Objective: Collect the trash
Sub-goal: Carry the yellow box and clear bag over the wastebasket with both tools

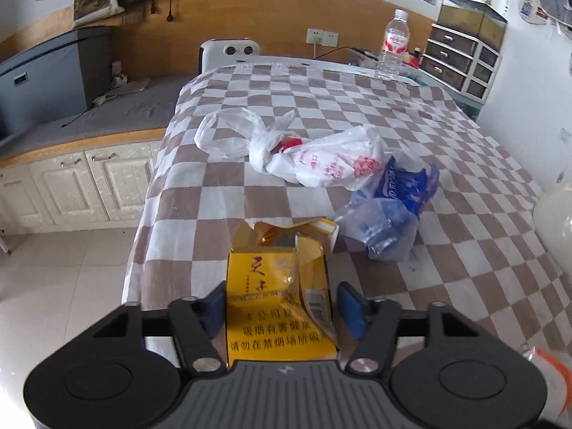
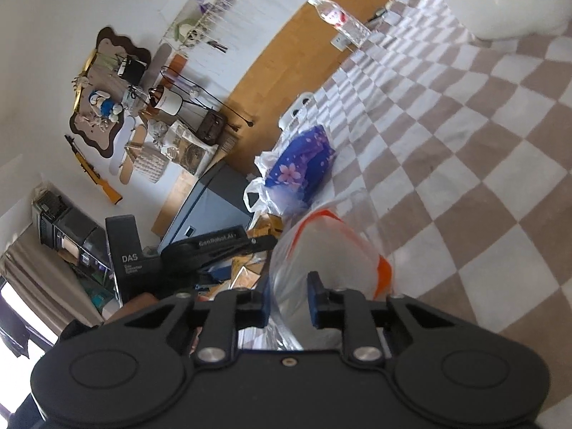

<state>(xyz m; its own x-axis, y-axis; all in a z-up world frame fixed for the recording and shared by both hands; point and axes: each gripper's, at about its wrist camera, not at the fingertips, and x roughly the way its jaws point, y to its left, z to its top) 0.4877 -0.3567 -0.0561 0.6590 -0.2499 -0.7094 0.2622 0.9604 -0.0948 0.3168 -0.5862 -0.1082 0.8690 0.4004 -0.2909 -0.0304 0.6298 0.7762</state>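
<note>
A torn yellow cigarette box [image 1: 279, 286] sits between the blue pads of my left gripper [image 1: 282, 302], which is shut on its two sides over the front edge of the checked table [image 1: 357, 107]. Beyond it lie a knotted white plastic bag with red print [image 1: 321, 164] and a clear bag holding blue wrappers [image 1: 393, 211]. My right gripper [image 2: 289, 298] is shut on a clear plastic bag with an orange band [image 2: 332, 246], held over the checked cloth [image 2: 464, 143]. The blue flowered packet [image 2: 304, 164] lies farther along in its white bag. The left gripper's black body [image 2: 214, 246] shows at the left.
A water bottle [image 1: 393, 43] stands at the table's far right edge, with a drawer unit [image 1: 461, 60] behind it. A white rounded object [image 1: 554, 221] sits at the right edge of the table. Tiled floor [image 1: 64, 268] and white cabinets [image 1: 89, 186] lie to the left.
</note>
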